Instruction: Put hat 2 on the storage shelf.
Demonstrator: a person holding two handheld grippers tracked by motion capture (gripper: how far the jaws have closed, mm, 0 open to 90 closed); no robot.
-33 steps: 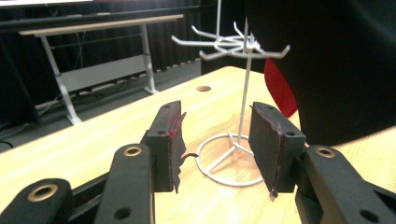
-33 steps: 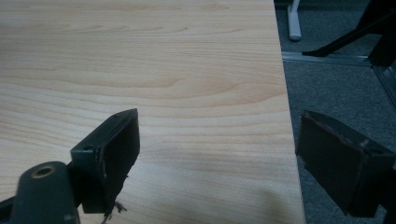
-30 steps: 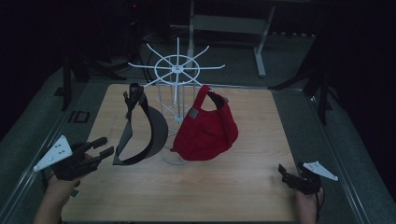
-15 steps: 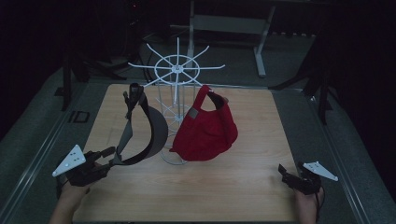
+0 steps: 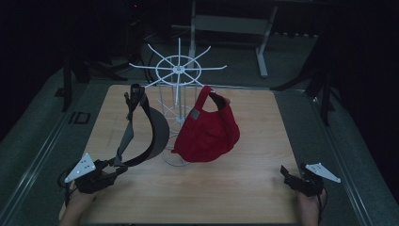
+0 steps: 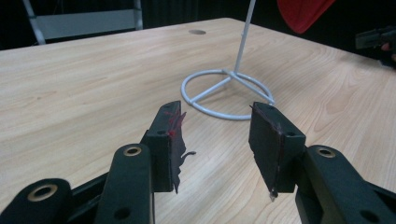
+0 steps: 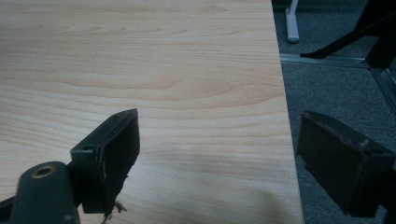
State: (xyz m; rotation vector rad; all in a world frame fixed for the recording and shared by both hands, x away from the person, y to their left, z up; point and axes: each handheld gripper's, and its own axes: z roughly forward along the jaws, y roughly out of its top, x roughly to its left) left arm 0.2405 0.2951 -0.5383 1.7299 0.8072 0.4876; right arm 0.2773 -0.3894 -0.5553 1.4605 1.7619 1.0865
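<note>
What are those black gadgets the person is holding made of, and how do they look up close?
Each gripper, left and right, is black, with two flat, frayed pads, round brass-rimmed holes and a pale three-cornered plate on top. The forearms show no sleeves.

Dim high view (surroundings black); close-ups brighter.

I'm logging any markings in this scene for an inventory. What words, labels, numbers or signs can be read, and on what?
"ID": dark marking on the grey floor left of the table; small, so the reading is unsure.
Grey patch on the red cap: too small to read.
Nothing legible on the black visor, the white rack or either gripper.
</note>
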